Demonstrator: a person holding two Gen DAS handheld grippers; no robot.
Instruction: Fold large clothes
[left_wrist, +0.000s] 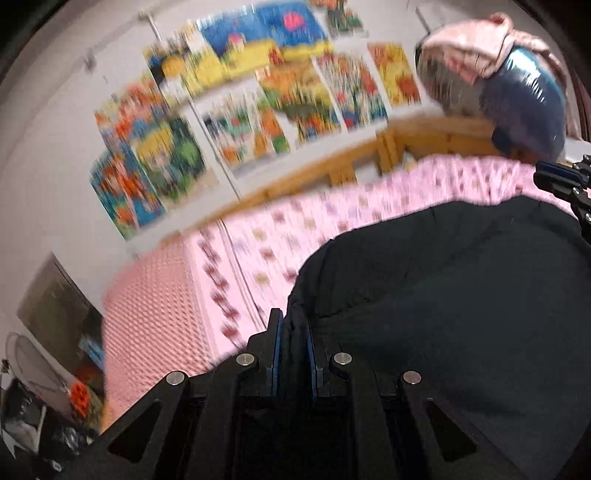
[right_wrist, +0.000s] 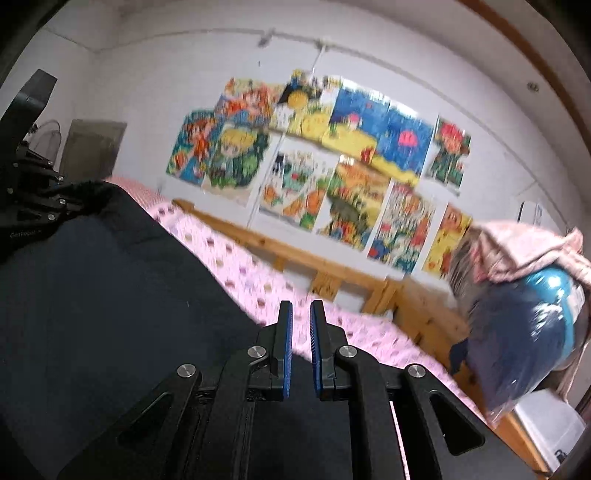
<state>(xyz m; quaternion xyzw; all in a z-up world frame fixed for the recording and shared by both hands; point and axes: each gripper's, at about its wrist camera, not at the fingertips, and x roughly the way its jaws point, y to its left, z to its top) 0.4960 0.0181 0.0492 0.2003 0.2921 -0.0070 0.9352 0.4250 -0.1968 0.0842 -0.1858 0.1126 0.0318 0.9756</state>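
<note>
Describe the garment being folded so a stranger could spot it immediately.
Start at the wooden-framed bed under the wall of bright children's drawings; it is covered by a pink patterned sheet. On that sheet lies the dark navy garment, its edge pinched by the left gripper. It is the only large, plain, dark cloth there, unlike the pink bundle at the bed's end.

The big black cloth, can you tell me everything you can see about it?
The black cloth is a large, soft-looking dark garment, plain with no pattern showing. It is lifted and spread above the pink dotted bedsheet. The left gripper is shut on one bunched edge. The right gripper sits at its other edge with a gap between the fingers; whether it holds cloth cannot be told. Its full shape is hidden.
</note>
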